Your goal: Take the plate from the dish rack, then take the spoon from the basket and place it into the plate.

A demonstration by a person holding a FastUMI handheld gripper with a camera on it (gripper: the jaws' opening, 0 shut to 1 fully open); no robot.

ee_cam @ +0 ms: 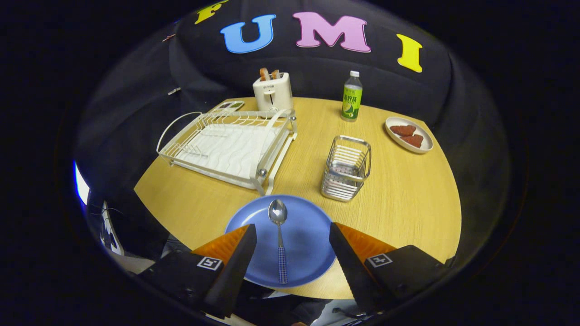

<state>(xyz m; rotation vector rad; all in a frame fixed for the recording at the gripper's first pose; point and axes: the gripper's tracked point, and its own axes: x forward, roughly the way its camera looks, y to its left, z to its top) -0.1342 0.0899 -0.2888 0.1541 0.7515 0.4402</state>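
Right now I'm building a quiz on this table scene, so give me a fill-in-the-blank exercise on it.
1. The spoon lies on the blue ____.
2. The claw is ____, a finger on either side of the plate.
3. The wire basket stands between the white ____ and the dish of red pieces.
4. The toaster stands behind the dish rack, with the green ____ to one side.

Missing words: plate; open; dish rack; bottle

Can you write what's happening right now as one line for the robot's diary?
gripper: open, holding nothing | spoon: lying in blue plate, between the fingers | dish rack: no dishes | basket: no spoon | task: looks done
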